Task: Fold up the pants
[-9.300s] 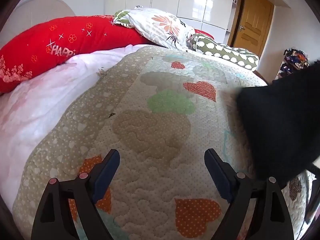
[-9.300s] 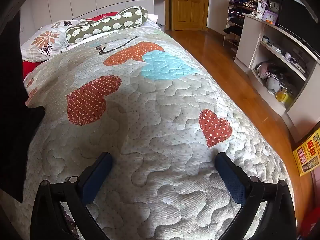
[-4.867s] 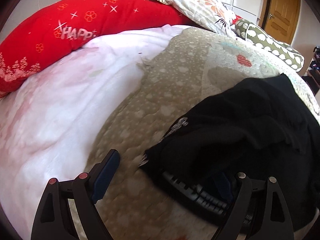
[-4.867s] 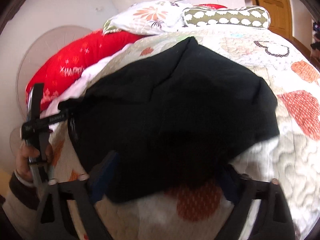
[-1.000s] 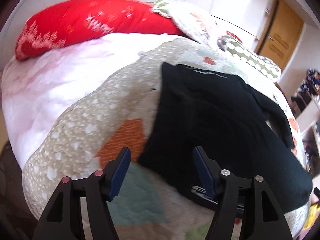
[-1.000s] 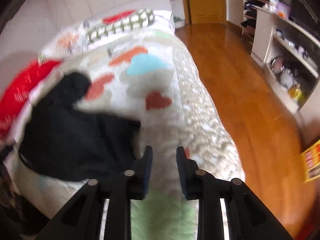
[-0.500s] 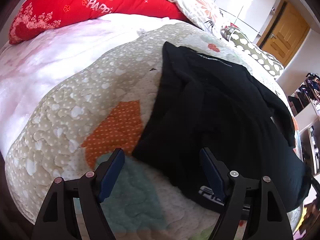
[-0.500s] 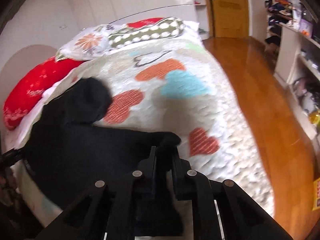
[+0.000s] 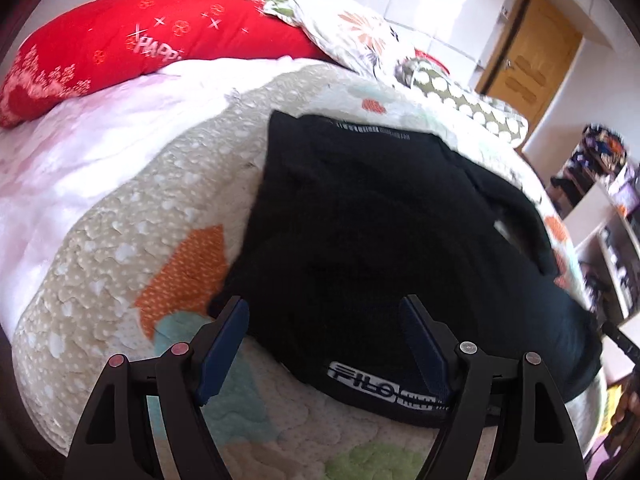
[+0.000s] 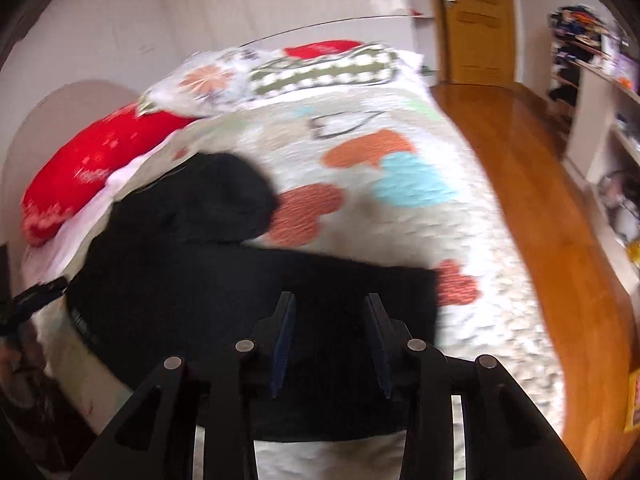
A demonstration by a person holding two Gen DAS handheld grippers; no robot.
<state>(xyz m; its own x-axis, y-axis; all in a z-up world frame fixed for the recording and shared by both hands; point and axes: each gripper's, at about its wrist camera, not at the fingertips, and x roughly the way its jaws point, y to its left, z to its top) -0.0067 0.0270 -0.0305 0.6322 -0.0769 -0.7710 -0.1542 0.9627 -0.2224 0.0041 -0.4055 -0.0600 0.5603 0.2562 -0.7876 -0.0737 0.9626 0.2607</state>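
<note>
Black pants lie spread on the quilted bed, their waistband with white lettering at the near edge. My left gripper is open and empty just above that waistband end. In the right wrist view the pants lie across the quilt's near left part. My right gripper hovers over a pant leg with its jaws partly apart and nothing between them.
The heart-patterned quilt covers the bed. A red pillow, a floral pillow and a green spotted bolster lie at the head. Wooden floor, a door and shelves are to the right.
My right gripper was shut half a second ago and its jaws now stand apart. The pant leg now lies flat under it. My left gripper stayed open near the waistband.
</note>
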